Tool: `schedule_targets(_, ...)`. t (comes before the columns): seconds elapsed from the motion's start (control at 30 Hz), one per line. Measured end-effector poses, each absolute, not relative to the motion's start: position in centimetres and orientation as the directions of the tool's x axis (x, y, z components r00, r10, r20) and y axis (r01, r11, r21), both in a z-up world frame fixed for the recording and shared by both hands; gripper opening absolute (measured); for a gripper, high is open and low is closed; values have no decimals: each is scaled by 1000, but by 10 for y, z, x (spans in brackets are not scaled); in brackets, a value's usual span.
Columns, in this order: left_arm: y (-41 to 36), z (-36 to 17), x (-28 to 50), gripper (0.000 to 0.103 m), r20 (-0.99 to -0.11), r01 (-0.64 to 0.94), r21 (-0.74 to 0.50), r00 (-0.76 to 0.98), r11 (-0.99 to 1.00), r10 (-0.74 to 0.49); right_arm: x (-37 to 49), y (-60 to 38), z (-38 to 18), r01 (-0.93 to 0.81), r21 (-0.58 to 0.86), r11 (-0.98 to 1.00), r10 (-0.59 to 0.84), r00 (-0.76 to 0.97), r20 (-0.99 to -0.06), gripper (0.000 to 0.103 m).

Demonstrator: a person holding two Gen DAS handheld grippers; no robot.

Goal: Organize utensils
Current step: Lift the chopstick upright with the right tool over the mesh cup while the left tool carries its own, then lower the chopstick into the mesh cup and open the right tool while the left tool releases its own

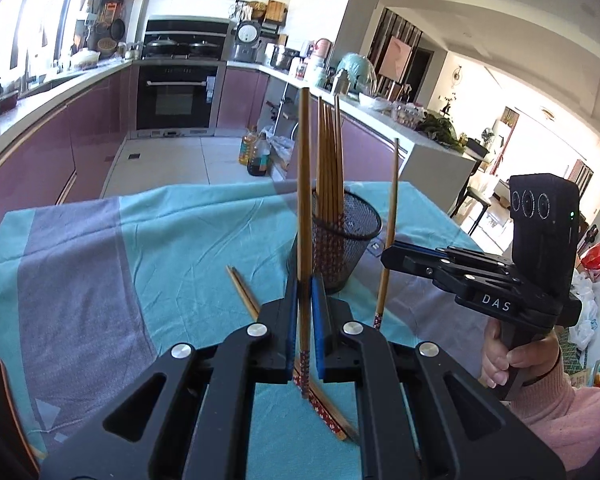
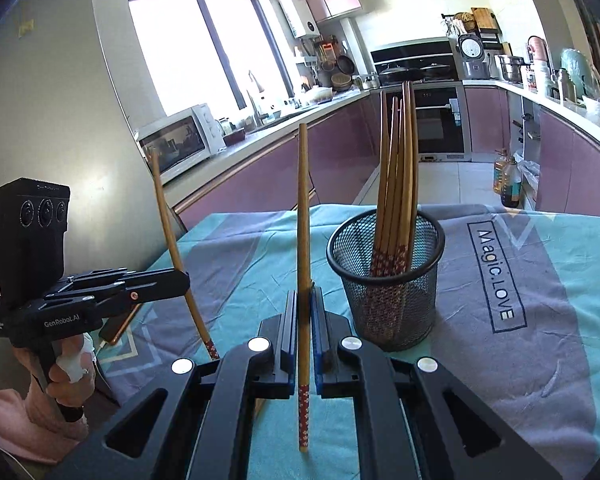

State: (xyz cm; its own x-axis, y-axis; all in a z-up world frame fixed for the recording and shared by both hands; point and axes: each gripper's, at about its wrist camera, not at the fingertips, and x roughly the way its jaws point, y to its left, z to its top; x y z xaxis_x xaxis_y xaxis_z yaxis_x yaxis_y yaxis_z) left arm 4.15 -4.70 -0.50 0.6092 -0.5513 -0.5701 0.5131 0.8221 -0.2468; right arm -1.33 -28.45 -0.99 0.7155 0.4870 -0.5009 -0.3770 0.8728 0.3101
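A black mesh cup [image 1: 340, 248] [image 2: 392, 300] stands on the cloth and holds several wooden chopsticks [image 1: 330, 152] [image 2: 398, 160], patterned ends down. My left gripper [image 1: 304, 284] [image 2: 186, 280] is shut on one chopstick [image 1: 304, 200] [image 2: 172, 240], held nearly upright, just in front of the cup in the left wrist view. My right gripper [image 2: 304, 296] [image 1: 386, 256] is shut on another upright chopstick [image 2: 303, 220] [image 1: 390, 220], to the left of the cup in its own view. Two more chopsticks [image 1: 244, 292] lie flat on the cloth beneath the left gripper.
A teal and grey tablecloth [image 2: 540, 280] covers the table. A phone [image 2: 118, 328] lies near the table's left edge. Beyond the far edge are the kitchen floor with oil bottles [image 1: 256, 156] and purple cabinets. A person's hands in pink sleeves hold both grippers.
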Motion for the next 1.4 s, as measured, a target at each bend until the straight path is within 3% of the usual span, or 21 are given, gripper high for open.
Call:
schedule_targets(0.67,-60,31,61,7,-482,539,-266,644,799,-594,-6,-304,26,-373,287,882,465,786,-408,6)
schedule_targets(1.4,-92,83,74,7,-377,610,-184,680,771,-629,2,-311,70,-372,220,902,427,844,-324,6)
